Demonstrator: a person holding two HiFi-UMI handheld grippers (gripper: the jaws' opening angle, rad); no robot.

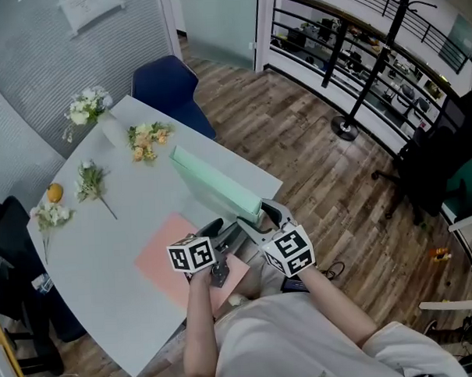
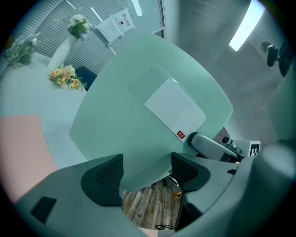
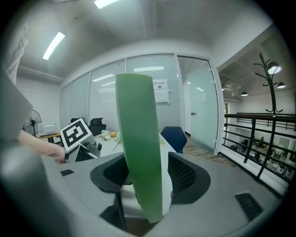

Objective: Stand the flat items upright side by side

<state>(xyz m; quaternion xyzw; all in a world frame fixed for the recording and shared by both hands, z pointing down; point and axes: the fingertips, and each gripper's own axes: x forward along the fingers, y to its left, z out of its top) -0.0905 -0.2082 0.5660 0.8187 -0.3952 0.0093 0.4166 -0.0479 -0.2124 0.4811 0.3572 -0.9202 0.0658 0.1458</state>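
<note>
Forearms: left forearm (image 1: 197,326) and right forearm (image 1: 335,304) rise from the bottom edge of the head view and meet near the middle of the frame.
Green folder: the green folder (image 1: 212,181) stands on its long edge, roughly upright, near the right border of the table (image 1: 98,260). It runs from the centre toward the upper left, and its near end is at both grippers.
Left gripper: the left gripper (image 2: 145,173) points up and to the right. Its jaws are apart and a lower corner of the folder dips between them. I cannot tell if a pad touches it.
Right gripper: the right gripper (image 3: 145,173) has its jaws apart. The folder is edge-on between the pads, with a thin gap at the right pad.
Pink folder: the pink folder (image 1: 172,253) lies flat on the table, lower left of the green one, partly under the left gripper.
</note>
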